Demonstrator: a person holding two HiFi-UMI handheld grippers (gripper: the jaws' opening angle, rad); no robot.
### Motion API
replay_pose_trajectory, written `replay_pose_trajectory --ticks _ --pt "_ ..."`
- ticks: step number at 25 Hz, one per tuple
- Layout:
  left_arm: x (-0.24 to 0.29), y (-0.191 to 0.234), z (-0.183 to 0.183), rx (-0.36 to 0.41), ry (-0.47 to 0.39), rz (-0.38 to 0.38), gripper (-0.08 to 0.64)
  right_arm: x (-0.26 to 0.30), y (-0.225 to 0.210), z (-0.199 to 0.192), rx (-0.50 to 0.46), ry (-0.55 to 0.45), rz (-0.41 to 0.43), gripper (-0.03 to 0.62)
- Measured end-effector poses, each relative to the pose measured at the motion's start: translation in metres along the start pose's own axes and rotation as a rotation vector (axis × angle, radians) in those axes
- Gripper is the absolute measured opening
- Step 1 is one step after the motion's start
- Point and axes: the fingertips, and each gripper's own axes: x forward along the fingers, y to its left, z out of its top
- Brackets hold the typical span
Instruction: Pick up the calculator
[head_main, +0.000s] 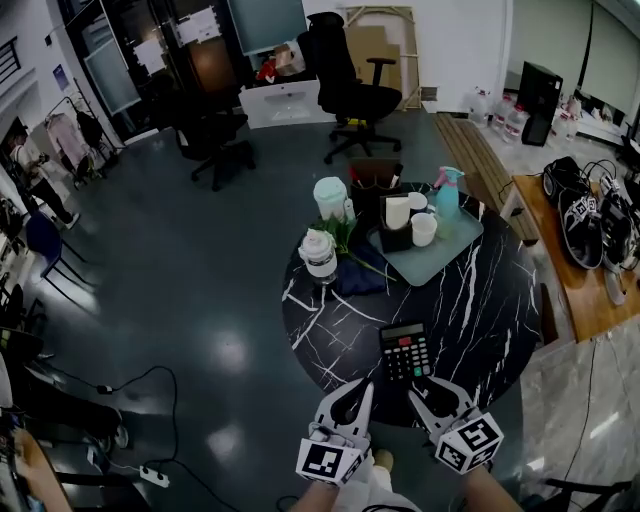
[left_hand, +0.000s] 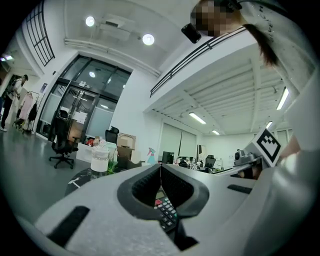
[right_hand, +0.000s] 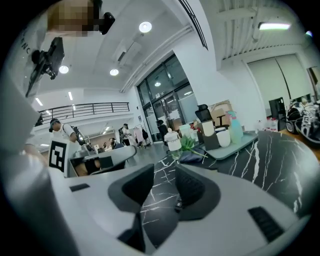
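A black calculator (head_main: 405, 350) with a red key lies flat near the front edge of the round black marble table (head_main: 470, 310). My left gripper (head_main: 360, 388) is just off the table's front rim, left of and a little short of the calculator. Its jaws meet at the tips with nothing between them. In the left gripper view the calculator (left_hand: 166, 212) shows through the hollow below the left gripper (left_hand: 161, 169). My right gripper (head_main: 422, 386) hovers just short of the calculator's near edge. In the right gripper view the right gripper (right_hand: 165, 176) stands open, with only bare tabletop (right_hand: 165, 187) in the gap.
A grey-green tray (head_main: 450, 250) with white cups and a spray bottle (head_main: 447, 190) sits at the table's back. A white bottle (head_main: 319, 253), a pale green jar (head_main: 330, 197) and a plant stand at the back left. Office chairs (head_main: 350, 95) stand beyond, and a wooden bench (head_main: 580, 270) is at the right.
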Motion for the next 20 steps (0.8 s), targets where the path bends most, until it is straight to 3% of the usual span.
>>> replay_pose_trajectory --ticks 7,12,20 --pt "0.009 0.024 -0.013 -0.014 0.02 0.012 0.008 0.043 -0.075 -0.021 -0.051 0.241 0.058 0.147" --pt "0.019 0.04 -0.019 -0.017 0.022 0.04 0.008 0.078 -0.129 -0.029 0.016 0.385 0.115 0.15" --pt "0.014 0.065 -0.045 -0.041 0.058 0.088 0.008 0.117 -0.159 -0.067 0.042 0.667 0.281 0.152"
